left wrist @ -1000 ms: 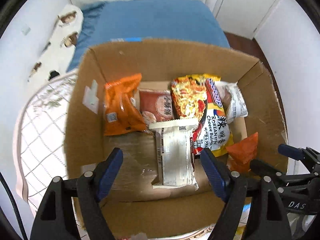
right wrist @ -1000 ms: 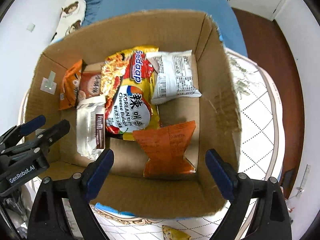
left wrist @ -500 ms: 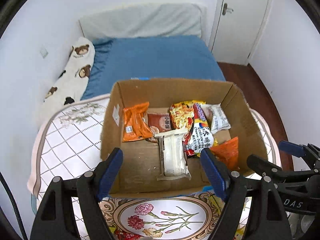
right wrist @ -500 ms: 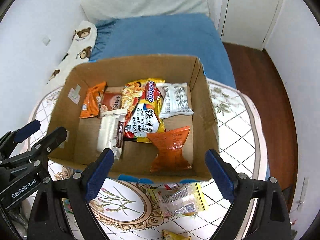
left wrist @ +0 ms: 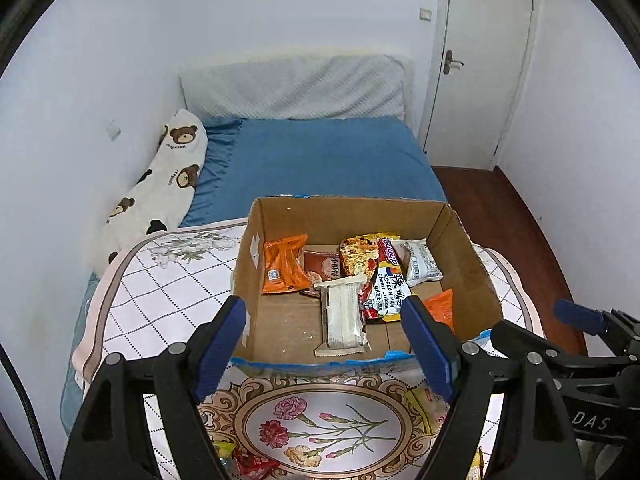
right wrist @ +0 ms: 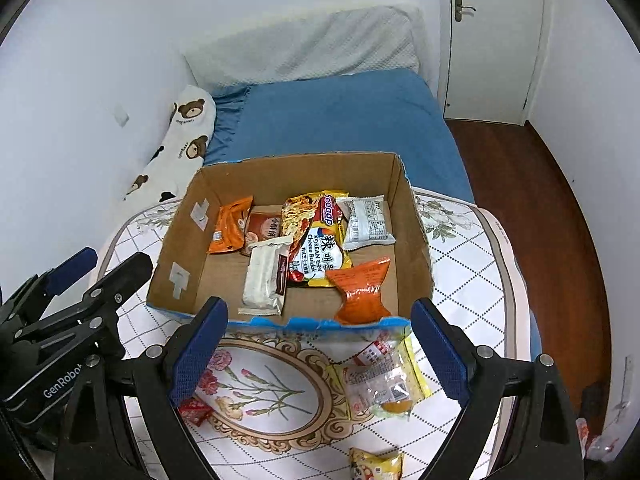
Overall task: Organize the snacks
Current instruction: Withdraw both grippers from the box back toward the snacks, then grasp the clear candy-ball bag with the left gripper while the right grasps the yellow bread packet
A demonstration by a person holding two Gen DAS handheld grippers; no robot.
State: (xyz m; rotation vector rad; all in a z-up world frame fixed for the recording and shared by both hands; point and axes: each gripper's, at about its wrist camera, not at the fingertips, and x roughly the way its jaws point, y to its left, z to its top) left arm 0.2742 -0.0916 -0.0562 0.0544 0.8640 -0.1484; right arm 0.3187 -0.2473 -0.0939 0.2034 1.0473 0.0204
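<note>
- Hovering above the near edge of the cardboard box [right wrist: 416,248], both grippers are spread wide and hold nothing: the left gripper [left wrist: 324,344] and the right gripper [right wrist: 320,344] each show blue pads well apart with no packet between them
- Six packets already lie in the box: an orange packet [right wrist: 230,226] and a brown sachet [right wrist: 266,226] at the far left, a white wrapped bar [right wrist: 266,276] in front of them, the Sedaap noodle pack [right wrist: 320,240] in the middle, a white-grey packet [right wrist: 366,222] to its right, and an orange snack bag [right wrist: 360,292] leaning against the near wall
- Several snacks are not yet packed: a clear yellow-edged packet [right wrist: 384,376] lies on the floral cloth [right wrist: 460,280] just in front of the box, a small red packet [right wrist: 194,408] sits near the right gripper's left finger, and a yellow packet [right wrist: 376,464] shows at the bottom edge
- Risk, as I judge it: the clear packet looks slick and puffy, so a pinch at its middle may squirt it out or crush what is inside; a sealed edge seems safer
- The cloth is soft, so a low approach may snag a fold and drag the box
- The grippers sit close together, so reaching for the same packet may make them collide
- Dropping a new packet onto the leaning orange bag may tip it over the blue-taped rim
</note>
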